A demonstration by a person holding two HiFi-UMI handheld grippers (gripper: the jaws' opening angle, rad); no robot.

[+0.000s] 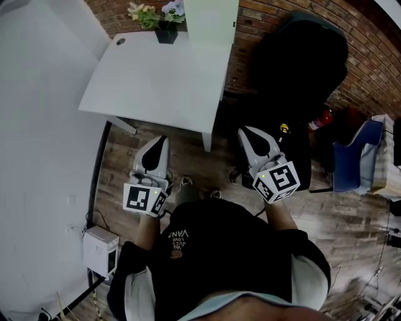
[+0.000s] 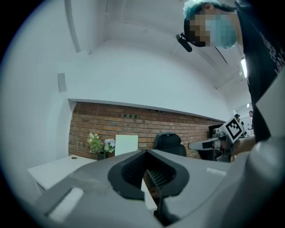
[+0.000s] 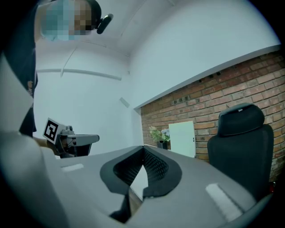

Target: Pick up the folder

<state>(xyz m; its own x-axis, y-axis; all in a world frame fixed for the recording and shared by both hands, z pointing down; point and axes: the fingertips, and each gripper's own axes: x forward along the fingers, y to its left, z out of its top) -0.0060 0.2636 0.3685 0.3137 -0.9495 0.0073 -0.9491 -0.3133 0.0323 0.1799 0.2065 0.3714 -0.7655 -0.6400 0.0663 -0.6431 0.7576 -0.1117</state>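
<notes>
The folder [image 1: 212, 19] is a pale green sheet standing upright on the far edge of the white table [image 1: 156, 81], leaning on the brick wall. It shows far off in the left gripper view [image 2: 126, 144] and the right gripper view [image 3: 181, 138]. My left gripper [image 1: 163, 139] is held level in front of the person, short of the table's near edge, jaws shut and empty [image 2: 145, 151]. My right gripper [image 1: 244, 130] hangs level beside the table's right corner, also shut on nothing [image 3: 143, 147]. Neither touches the folder.
A black pot of flowers [image 1: 166, 31] stands just left of the folder. A black office chair [image 1: 301, 63] sits right of the table by the brick wall. A red extinguisher [image 1: 321, 119], a blue seat [image 1: 357, 157] and a white box [image 1: 100, 251] rest on the wooden floor.
</notes>
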